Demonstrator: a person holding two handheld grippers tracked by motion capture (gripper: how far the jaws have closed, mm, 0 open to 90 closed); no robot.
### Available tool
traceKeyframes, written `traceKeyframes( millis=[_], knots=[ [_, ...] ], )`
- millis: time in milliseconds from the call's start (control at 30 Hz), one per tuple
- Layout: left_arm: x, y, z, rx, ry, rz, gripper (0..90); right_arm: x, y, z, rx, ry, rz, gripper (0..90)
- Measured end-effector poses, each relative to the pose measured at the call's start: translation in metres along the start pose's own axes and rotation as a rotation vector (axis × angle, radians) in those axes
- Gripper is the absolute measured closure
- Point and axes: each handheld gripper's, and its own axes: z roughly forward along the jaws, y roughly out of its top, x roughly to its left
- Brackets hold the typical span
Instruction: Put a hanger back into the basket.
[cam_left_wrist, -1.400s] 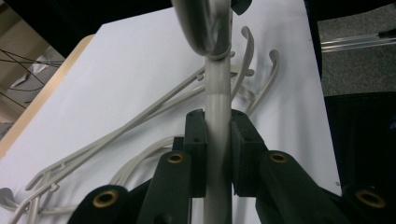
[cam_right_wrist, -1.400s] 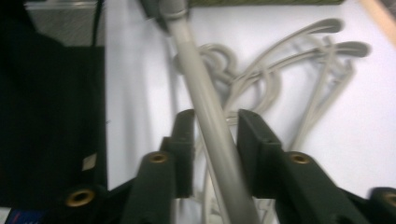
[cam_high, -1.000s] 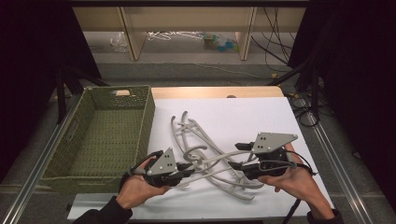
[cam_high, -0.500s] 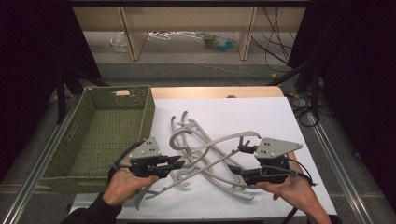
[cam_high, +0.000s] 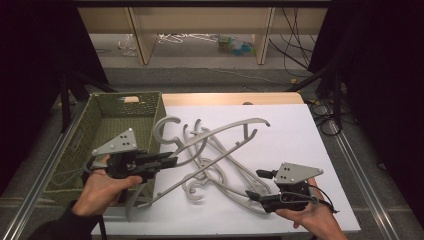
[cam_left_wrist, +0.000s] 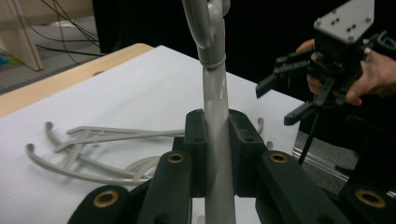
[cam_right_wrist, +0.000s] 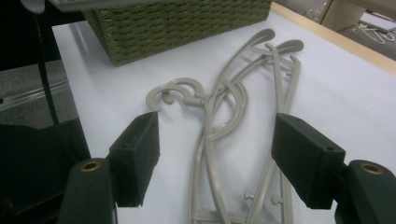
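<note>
The left gripper (cam_high: 167, 161) is clamped on a grey hanger (cam_high: 220, 132) and carries it above the white table (cam_high: 300, 135), beside the green woven basket (cam_high: 97, 120); in the left gripper view its pads press the shaft just under the hook. The other hangers (cam_high: 220, 175) lie in a tangled heap on the table. The right gripper (cam_high: 257, 185) hovers low over this heap with its jaws wide and nothing between them; they have just been opening.

To do this step well, the left hand should raise the hanger until its arm is free of the heap; it seems to cross one below, but the high view is not clear there. Then the hanger can swing over the basket rim and go in lengthwise; the right gripper can hold the heap down.
</note>
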Motion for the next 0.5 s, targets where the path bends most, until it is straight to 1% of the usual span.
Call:
traceKeyframes(
  millis=[33,67,100,133,200,333,367,433,467,500],
  knots=[
    [0.003,0.002,-0.004,-0.004,0.01,0.0,78.8,0.0,-0.001,0.001,0.003,0.004,0.002,33.0],
    [0.005,0.003,-0.009,-0.011,0.02,-0.012,78.8,0.0,-0.002,0.003,-0.001,0.005,0.002,32.9],
    [0.009,0.005,-0.013,-0.016,0.032,-0.012,78.8,0.0,-0.002,0.004,0.008,0.009,0.0,32.4],
    [0.014,0.007,-0.018,-0.02,0.05,-0.015,78.8,0.0,-0.002,0.005,0.012,0.018,-0.002,31.6],
    [0.02,0.01,-0.026,-0.031,0.079,-0.021,78.8,0.001,-0.003,0.007,0.007,0.015,0.0,30.5],
    [0.038,0.014,-0.044,-0.055,0.142,-0.04,78.8,0.0,-0.005,0.009,0.019,0.016,0.01,28.3],
    [0.041,0.014,-0.046,-0.06,0.152,-0.048,78.8,-0.001,-0.006,0.01,0.018,0.014,0.011,28.2],
    [0.049,0.013,-0.054,-0.071,0.201,-0.055,78.8,-0.001,-0.007,0.01,0.021,0.016,0.017,28.1],
    [0.053,0.013,-0.056,-0.072,0.213,-0.056,78.8,-0.001,-0.007,0.011,0.015,0.026,0.02,28.1],
    [0.057,0.012,-0.059,-0.077,0.228,-0.063,78.8,-0.002,-0.007,0.011,0.016,0.026,0.021,28.1]
  ],
)
